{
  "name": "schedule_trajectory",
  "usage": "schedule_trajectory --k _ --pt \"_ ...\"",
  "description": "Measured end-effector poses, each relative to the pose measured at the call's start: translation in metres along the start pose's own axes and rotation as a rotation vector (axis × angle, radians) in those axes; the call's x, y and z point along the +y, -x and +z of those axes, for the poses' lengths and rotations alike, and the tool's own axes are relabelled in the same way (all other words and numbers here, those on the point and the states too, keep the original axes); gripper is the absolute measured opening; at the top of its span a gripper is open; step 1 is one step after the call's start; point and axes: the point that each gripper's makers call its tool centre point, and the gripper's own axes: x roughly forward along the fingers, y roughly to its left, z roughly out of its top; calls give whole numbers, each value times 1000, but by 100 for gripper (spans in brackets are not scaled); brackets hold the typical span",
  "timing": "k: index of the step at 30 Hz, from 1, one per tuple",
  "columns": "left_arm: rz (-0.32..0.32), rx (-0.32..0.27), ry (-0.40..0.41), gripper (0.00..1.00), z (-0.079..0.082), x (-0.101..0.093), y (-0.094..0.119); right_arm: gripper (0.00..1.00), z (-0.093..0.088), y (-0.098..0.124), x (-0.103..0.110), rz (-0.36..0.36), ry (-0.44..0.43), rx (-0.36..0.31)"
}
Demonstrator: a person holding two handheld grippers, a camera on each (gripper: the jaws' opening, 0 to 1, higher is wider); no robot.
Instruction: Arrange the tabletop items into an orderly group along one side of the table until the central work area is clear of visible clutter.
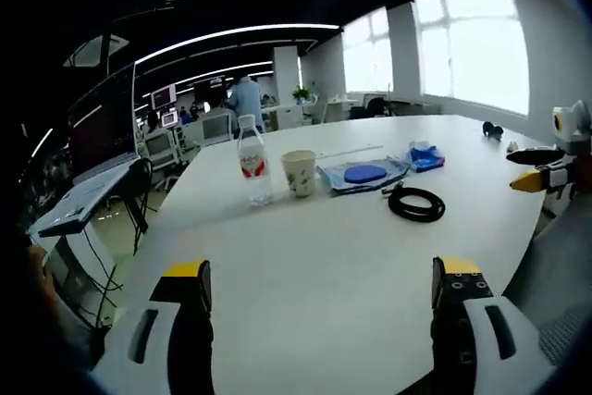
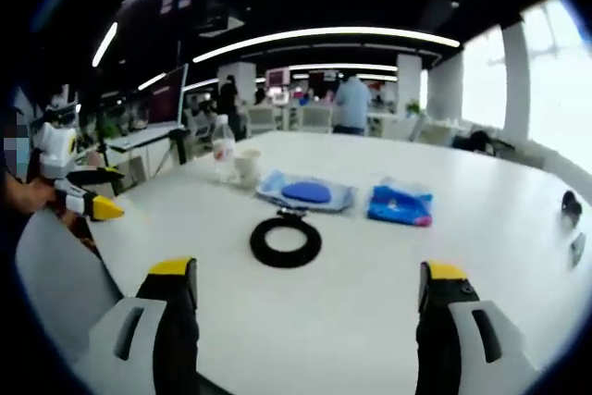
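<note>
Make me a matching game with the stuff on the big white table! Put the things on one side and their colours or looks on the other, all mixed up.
Things:
1. water bottle
2. paper cup
3. coiled cable
4. packet

Looks:
A. black ring lying flat
B. blue, lying near the coiled cable
C. clear with a red label, standing upright
D. pale, open at the top, standing beside the bottle

Right pairs: 1-C, 2-D, 3-A, 4-B
</note>
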Motion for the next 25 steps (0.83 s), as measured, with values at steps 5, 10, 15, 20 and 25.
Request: schedule_trajectory --k 5,10,15,20,25 --pt "-12 -29 -89 97 6 -5 0 97 5 0 -1 -10 22 -29" --pt "-20 -29 -60 98 5 -5 -1 94 2 -1 0 1 21 -14" --pt "-39 -26 -60 97 4 -9 -2 94 2 -1 -2 -6 19 -14" --pt "-57 -6 -59 97 -1 -13 -3 96 3 -1 -4 -14 8 -19" --pt "-75 15 -63 98 -5 -16 -5 100 0 -2 -4 -12 -1 -10"
